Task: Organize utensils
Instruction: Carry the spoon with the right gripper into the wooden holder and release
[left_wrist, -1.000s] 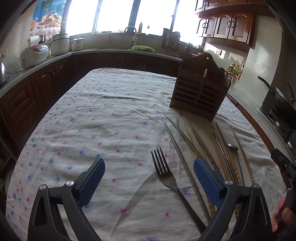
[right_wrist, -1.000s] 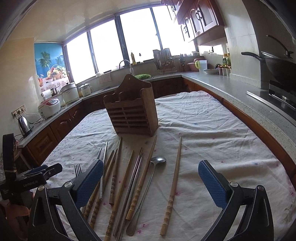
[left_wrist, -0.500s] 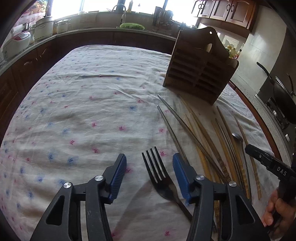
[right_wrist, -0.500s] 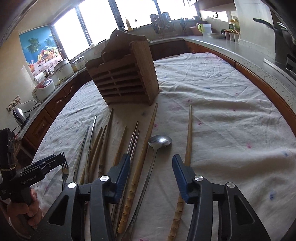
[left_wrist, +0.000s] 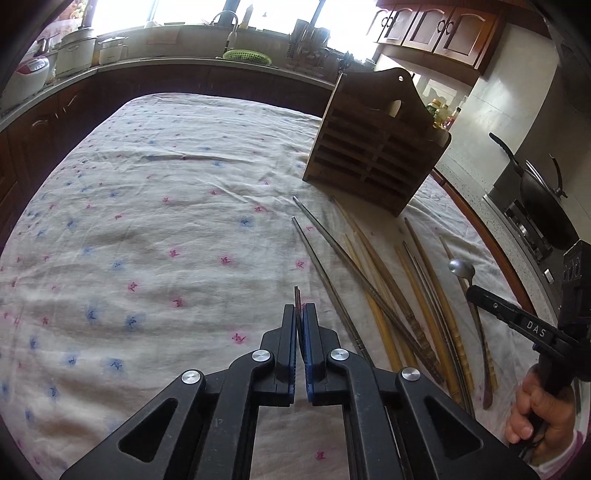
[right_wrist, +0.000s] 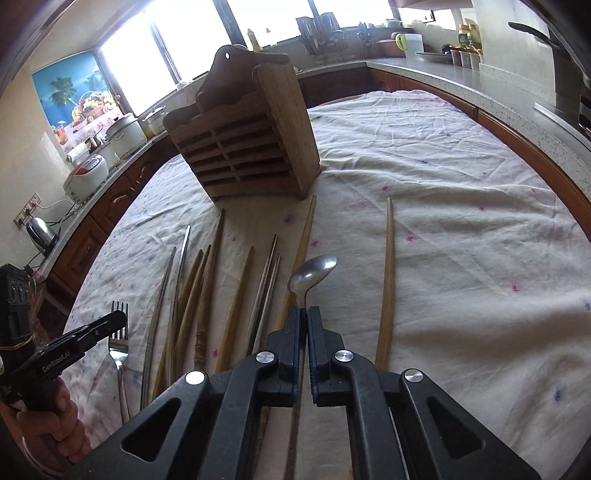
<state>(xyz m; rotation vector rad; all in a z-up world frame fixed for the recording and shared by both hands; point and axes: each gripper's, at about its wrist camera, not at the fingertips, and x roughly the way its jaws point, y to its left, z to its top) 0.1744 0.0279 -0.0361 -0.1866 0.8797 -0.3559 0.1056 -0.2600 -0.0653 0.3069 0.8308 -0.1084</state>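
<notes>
Over floral tablecloth (left_wrist: 155, 221), both once-spread grippers now pinch: left gripper (left_wrist: 300, 308) fork (right_wrist: 119, 332), right gripper (right_wrist: 307, 312) spoon (right_wrist: 312, 273).

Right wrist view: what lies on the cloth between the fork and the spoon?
A fan of chopsticks, wooden and metal, lies between the fork and the spoon in the right wrist view.

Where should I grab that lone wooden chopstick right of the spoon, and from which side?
Take the pale wooden chopstick at its thicker near end, straight down from above, fingers straddling it. It lies flat on the floral tablecloth, apart from the metal spoon on its left.
</notes>
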